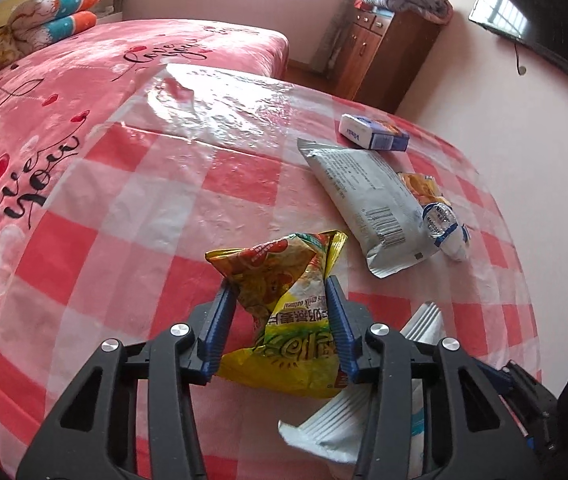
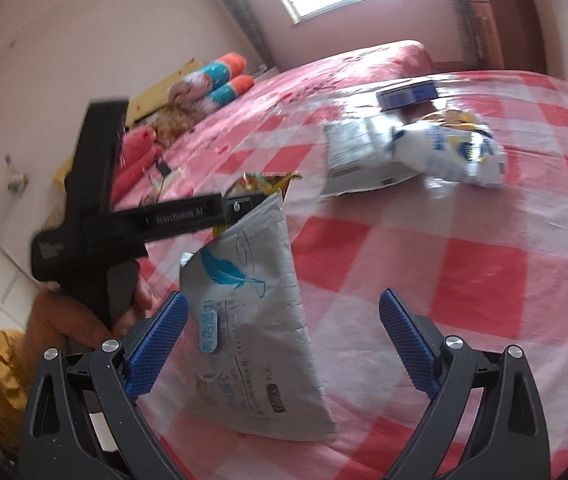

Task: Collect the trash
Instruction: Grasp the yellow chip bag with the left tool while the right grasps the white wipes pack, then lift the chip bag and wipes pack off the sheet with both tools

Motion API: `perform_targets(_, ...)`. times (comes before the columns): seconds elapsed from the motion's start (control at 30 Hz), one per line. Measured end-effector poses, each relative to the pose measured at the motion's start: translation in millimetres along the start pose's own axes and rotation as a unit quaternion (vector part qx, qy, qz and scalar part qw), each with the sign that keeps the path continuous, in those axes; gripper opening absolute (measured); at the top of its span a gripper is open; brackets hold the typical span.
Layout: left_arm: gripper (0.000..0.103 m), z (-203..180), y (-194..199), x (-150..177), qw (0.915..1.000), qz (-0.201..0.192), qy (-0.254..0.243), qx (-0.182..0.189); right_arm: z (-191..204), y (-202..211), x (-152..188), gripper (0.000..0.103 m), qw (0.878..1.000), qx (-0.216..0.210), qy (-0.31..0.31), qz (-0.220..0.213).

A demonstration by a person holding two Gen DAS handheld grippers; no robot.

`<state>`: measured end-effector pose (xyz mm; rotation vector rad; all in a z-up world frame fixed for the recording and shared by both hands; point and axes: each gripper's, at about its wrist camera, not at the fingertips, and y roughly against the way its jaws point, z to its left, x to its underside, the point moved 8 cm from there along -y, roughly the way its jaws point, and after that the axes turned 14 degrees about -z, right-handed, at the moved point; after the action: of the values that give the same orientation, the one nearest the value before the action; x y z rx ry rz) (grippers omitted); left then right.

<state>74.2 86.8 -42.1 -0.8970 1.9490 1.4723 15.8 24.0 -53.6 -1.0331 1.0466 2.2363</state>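
Note:
My left gripper (image 1: 281, 292) is shut on a crumpled yellow snack bag (image 1: 288, 312), held over the red-and-white checked tablecloth (image 1: 171, 208). A silver-white wrapper with a blue feather (image 2: 251, 320) stands between the fingers of my right gripper (image 2: 284, 312), which is open; the wrapper leans near its left finger and shows in the left wrist view (image 1: 348, 412) below the yellow bag. The left gripper (image 2: 239, 204) appears in the right wrist view just above that wrapper. Farther off lie a long grey wrapper (image 1: 368, 204), a blue-and-white crumpled bag (image 1: 448, 228) and a small blue box (image 1: 376, 133).
A bed with a pink "Love you" cover (image 1: 43, 112) and rolled pillows (image 1: 63, 12) lies beyond the table at left. A wooden cabinet (image 1: 380, 48) with folded blankets stands at the back. A dark TV (image 1: 544, 12) hangs on the right wall.

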Motion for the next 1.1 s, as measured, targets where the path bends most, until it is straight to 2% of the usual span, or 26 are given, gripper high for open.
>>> perform_targets(0.17, 0.046, 9.7, 4.0, 3.6, 0.9998, 0.003, 0.021, 0.005, 15.8, -13.7, 11.3, 0.095, 0.998, 0.011, 0.049, 0.022)
perform_targets(0.3, 0.046, 14.5, 9.2, 4.8, 0.9996, 0.000, 0.027, 0.005, 18.8, -22.1, 13.9, 0.095, 0.998, 0.008, 0.056, 0.032)
perform_targets(0.5, 0.046, 28.2, 16.1, 7.4, 0.9997, -0.001, 0.021, -0.013, 25.0, -21.6, 17.6, 0.095, 0.997, 0.007, 0.071, 0.036)
perform_targets(0.7, 0.048, 41.0, 17.0, 10.3, 0.9994, 0.006, 0.021, -0.028, 37.3, -30.4, 25.9, 0.095, 0.992, 0.010, 0.114, 0.056)
perform_targets(0.9, 0.056, 36.6, 9.3, 8.6, 0.9989, -0.001, -0.020, -0.043, 37.0, -35.9, 30.3, 0.095, 0.990, 0.012, 0.121, 0.069)
perform_targets(1.0, 0.055, 34.8, 7.6, 8.6, 0.9979, -0.006, -0.036, -0.054, 37.8, -36.3, 31.4, 0.095, 0.989, 0.017, 0.129, 0.073)
perform_targets(1.1, 0.051, 35.7, 9.3, 8.3, 0.9978, -0.010, -0.032, -0.056, 39.2, -38.1, 33.0, 0.095, 0.987, 0.018, 0.139, 0.077)
